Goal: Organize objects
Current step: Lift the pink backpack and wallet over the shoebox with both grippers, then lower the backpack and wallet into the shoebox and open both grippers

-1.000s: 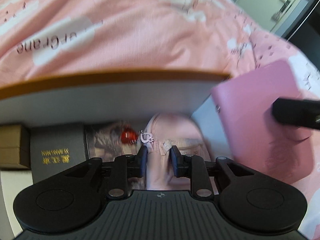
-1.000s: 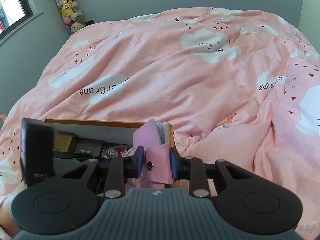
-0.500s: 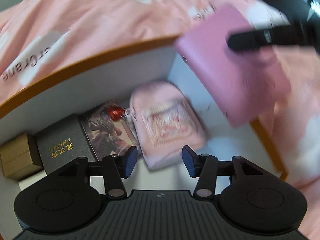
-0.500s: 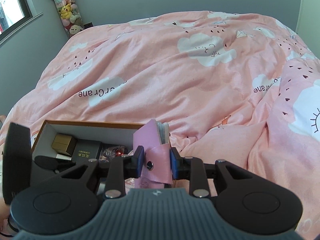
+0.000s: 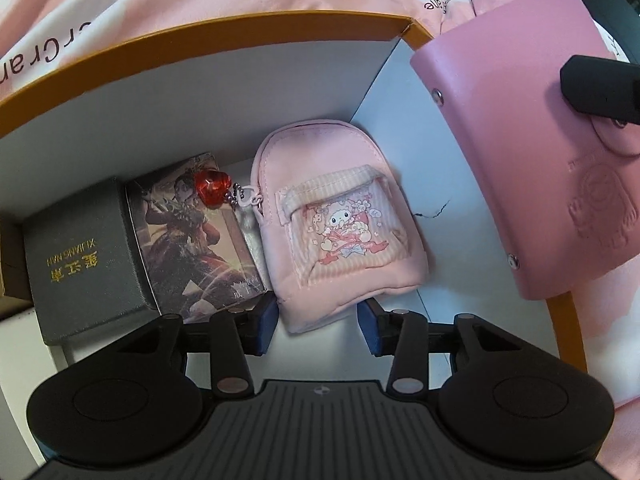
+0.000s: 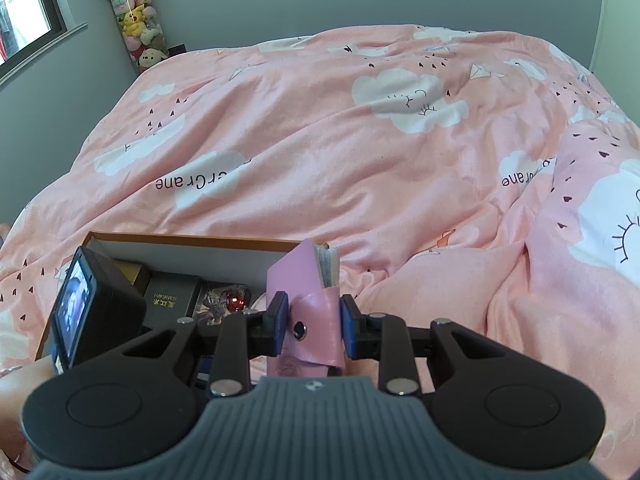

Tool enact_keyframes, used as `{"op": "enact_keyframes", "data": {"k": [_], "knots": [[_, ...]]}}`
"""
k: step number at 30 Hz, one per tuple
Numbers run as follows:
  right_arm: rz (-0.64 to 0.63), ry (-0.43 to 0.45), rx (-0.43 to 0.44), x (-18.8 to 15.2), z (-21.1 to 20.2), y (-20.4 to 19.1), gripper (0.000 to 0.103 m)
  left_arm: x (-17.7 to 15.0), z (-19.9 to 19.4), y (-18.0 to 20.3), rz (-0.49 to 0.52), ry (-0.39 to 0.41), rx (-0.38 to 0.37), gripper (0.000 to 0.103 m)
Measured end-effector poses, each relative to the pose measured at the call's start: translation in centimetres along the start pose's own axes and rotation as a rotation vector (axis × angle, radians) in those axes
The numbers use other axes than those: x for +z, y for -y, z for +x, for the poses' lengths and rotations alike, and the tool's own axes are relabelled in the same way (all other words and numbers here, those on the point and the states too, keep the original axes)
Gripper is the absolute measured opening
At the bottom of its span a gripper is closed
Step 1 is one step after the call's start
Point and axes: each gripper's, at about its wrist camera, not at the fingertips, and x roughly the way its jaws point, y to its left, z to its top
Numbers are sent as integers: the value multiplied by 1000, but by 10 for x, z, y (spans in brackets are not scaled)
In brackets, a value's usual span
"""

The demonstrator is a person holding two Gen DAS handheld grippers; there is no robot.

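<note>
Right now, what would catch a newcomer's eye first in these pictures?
Probably the little pink backpack pouch lying in the orange-rimmed box, just beyond the open left gripper. Next, the pink wallet clamped in the right gripper, held above the box's right end.

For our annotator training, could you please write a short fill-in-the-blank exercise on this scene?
1. The right gripper is shut on a pink ____.
2. The left gripper is ____ and holds nothing.
3. In the box, the mini backpack lies right of the picture card box; its zipper charm is ____.
4. The box sits on a pink ____.

Missing words: wallet; open; red; duvet
</note>
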Motion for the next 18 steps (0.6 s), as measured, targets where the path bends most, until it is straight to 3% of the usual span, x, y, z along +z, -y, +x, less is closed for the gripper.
{"op": "enact_keyframes", "data": {"k": [2, 5, 9, 13, 18], "knots": [[3, -3, 4, -1, 0, 0, 29, -3, -4, 0, 4, 5, 0, 50], [-18, -6, 26, -4, -2, -3, 29, -11, -22, -5, 6, 36, -16, 61], [-115, -15, 81, -8, -5, -13, 29, -28, -63, -16, -7, 149, -18, 60], [-294, -82, 171, -13, 3, -35, 29, -38, -100, -28, -23, 240, 16, 57], [-604, -231, 239, -23, 26, -72, 28, -45, -115, -38, -24, 270, -12, 53]]}}
